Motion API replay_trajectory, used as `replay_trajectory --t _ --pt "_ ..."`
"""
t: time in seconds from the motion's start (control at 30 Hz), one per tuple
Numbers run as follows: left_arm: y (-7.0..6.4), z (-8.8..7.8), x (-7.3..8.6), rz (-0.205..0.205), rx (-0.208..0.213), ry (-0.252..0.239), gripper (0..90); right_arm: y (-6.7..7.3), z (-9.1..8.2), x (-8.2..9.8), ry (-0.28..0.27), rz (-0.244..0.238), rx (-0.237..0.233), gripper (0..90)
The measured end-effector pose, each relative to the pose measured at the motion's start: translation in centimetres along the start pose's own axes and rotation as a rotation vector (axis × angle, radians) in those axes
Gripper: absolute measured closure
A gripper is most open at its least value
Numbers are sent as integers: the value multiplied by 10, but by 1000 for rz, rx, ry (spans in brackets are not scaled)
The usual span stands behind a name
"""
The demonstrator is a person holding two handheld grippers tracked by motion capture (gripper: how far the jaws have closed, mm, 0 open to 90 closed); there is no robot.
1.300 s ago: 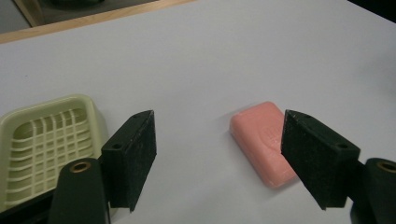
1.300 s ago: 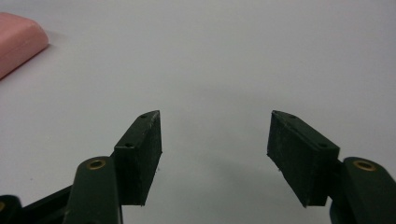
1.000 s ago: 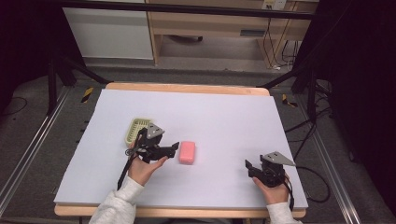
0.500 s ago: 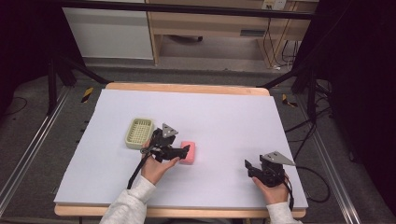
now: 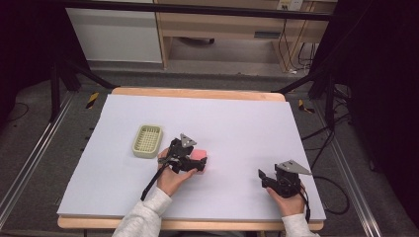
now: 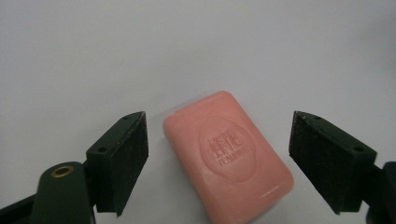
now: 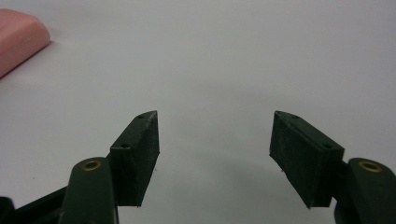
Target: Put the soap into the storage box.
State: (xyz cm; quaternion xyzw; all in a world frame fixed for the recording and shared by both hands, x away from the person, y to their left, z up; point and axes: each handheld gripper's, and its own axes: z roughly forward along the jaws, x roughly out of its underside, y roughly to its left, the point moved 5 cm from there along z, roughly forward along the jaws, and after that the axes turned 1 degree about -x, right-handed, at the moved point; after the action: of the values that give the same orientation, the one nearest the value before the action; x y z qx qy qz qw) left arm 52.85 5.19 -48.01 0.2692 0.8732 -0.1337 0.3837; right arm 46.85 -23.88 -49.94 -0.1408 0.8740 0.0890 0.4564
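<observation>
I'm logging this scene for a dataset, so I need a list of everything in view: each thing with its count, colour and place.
Soap bar: one, pink, on the table near the middle, between the open jaws of the left gripper.
Soap dish: one, pale green with a slotted bottom, empty, on the table left of the soap.
Table: one, pale lavender top with a wooden edge.
Cabinets: white and wood, behind the table.
Left gripper: one, black, jaws open around the soap, not touching it.
Right gripper: one, black, jaws open and empty, near the table's front right.
Hands: two, white sleeves, one on each gripper.
</observation>
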Motion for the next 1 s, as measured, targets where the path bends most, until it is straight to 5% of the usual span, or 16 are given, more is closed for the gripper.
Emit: replay_trajectory --t 0.8,1.0 --pt "-5 19 11 -7 0 85 197 0 1 1 13 -3 -6 328" --pt "-4 15 12 -11 9 92 287 0 1 1 15 -4 -6 330"
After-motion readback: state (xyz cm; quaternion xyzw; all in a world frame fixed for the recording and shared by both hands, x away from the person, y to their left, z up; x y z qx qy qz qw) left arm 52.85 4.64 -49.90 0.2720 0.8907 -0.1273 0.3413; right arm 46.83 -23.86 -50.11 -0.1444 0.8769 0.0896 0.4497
